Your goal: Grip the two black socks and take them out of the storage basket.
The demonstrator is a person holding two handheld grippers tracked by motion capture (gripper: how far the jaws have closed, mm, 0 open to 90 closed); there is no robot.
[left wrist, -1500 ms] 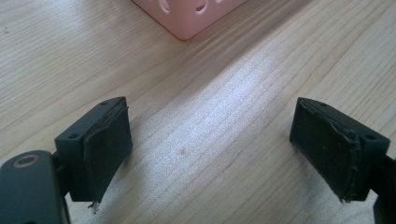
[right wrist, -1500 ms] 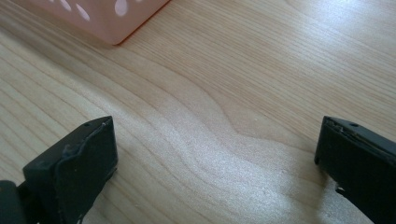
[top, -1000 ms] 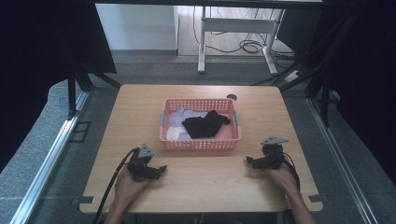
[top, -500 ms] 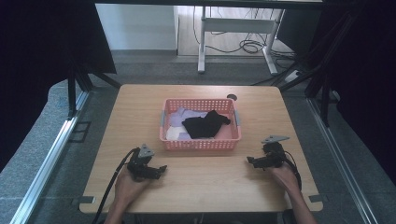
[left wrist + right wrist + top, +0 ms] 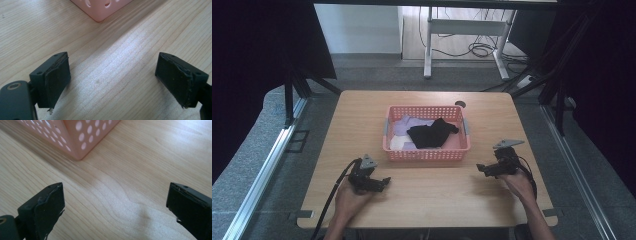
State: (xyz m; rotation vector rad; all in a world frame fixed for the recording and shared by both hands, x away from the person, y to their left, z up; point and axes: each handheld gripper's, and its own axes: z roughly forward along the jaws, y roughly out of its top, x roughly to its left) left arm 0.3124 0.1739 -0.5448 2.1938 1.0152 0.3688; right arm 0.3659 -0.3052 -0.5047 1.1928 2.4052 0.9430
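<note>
Wooden table (image 5: pixel 362 125), bearing pink basket (image 5: pixel 427 152) and, seemingly, both claws.

High view overhead; gripper views near basket (image 5: pixel 427 150).

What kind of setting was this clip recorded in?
Likely a lab or recording workspace, not a home: a bare wooden table boxed in by black curtains, a second desk frame with loose cables behind, and a pink basket of clothes staged at the centre.
</note>
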